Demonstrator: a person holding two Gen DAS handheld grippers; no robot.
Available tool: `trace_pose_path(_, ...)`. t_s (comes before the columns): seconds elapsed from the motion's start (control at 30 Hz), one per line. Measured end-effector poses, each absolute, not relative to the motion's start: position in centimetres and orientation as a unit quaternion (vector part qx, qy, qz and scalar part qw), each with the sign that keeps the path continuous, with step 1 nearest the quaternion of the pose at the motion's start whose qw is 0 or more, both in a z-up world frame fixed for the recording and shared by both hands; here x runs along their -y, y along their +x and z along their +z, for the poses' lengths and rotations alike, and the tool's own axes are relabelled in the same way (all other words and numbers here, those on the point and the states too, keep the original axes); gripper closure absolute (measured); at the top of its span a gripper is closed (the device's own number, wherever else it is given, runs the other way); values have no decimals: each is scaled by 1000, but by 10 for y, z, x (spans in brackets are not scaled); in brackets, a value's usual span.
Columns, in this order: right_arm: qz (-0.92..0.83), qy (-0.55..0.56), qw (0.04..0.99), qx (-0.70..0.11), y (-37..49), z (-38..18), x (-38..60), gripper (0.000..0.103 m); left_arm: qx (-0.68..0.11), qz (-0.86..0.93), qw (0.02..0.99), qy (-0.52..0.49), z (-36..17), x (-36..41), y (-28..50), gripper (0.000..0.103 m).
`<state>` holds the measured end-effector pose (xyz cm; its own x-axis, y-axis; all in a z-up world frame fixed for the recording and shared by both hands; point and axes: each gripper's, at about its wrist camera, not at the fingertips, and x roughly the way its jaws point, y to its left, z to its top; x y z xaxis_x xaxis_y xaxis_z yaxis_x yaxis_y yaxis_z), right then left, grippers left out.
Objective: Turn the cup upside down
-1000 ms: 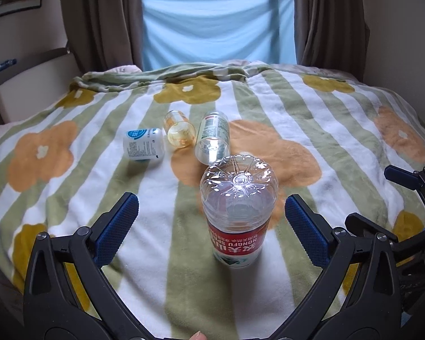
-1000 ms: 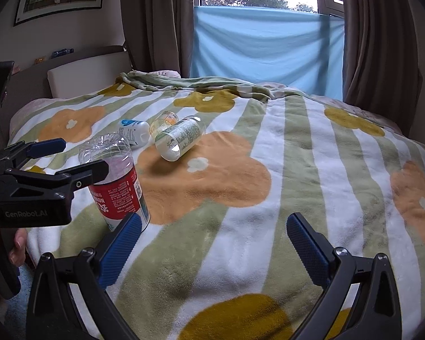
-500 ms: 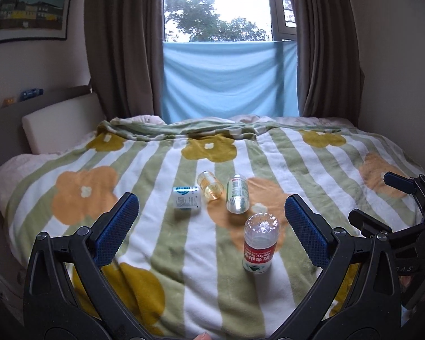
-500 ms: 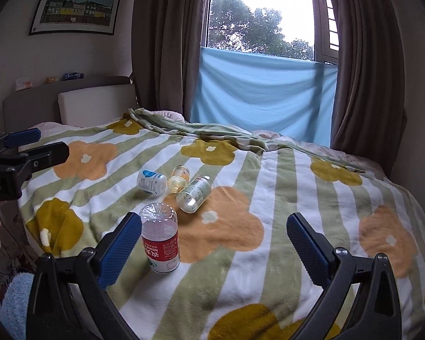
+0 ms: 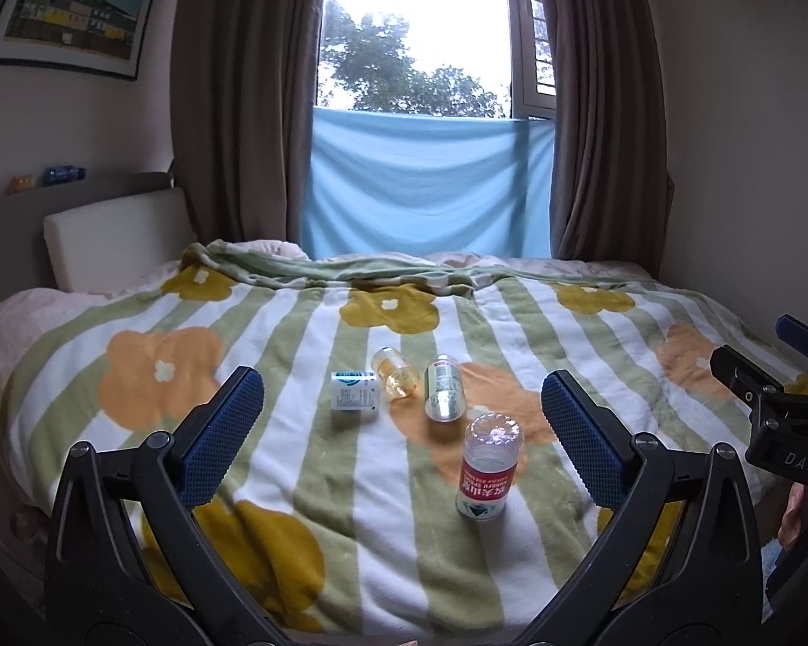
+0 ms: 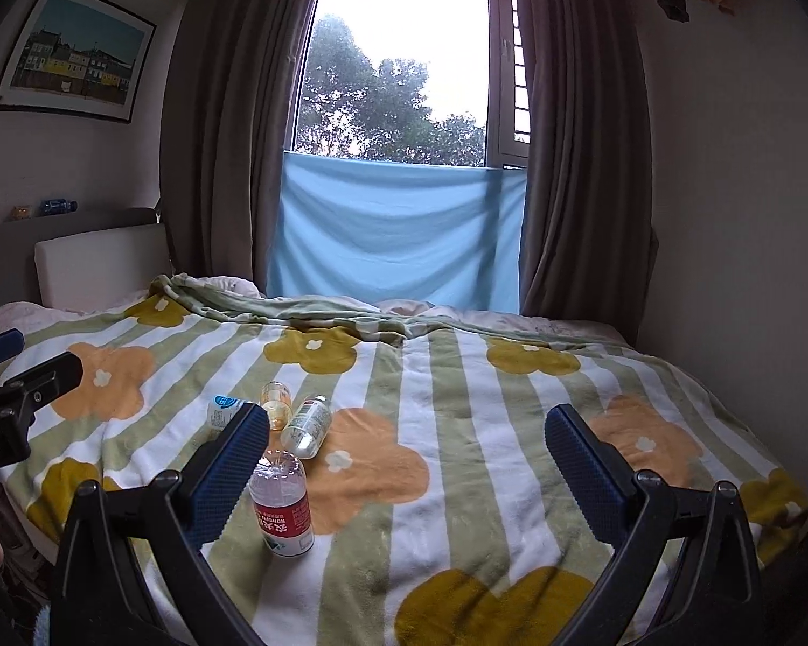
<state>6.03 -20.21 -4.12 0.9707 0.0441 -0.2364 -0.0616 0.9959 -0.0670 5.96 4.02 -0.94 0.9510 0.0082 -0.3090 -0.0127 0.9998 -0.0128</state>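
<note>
The cup (image 5: 490, 471) is a clear cut-off plastic bottle with a red label, and it stands on the flowered blanket with its ribbed base facing up. In the right wrist view the cup (image 6: 283, 506) sits just behind the left finger. My left gripper (image 5: 400, 393) is open and empty, held well back from the cup and above the bed's near edge. My right gripper (image 6: 406, 420) is also open and empty, off to the cup's right. Each gripper shows at the edge of the other's view: the right gripper (image 5: 770, 377) and the left gripper (image 6: 21, 377).
Three containers lie on their sides behind the cup: a white one with a blue label (image 5: 354, 397), a yellowish glass (image 5: 396, 374) and a clear one with a green label (image 5: 443, 395). A headboard cushion (image 5: 113, 237) is at the left, with curtains and a window behind.
Both grippers have drawn far back and upward from the cup, so the bed looks much smaller. The cup stands in the same spot with its base up.
</note>
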Motion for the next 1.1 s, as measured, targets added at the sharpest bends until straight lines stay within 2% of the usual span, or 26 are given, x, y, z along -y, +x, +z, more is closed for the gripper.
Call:
trace_pose_path(0.33,21,-34,995,-94,51,-33,203,1,-145,10,989,-10,-13,-42,56,0)
trace_pose_path(1.1,19,-15,995,-94,45,-31,210,1,-144,3,990,12,-11,-27,54,0)
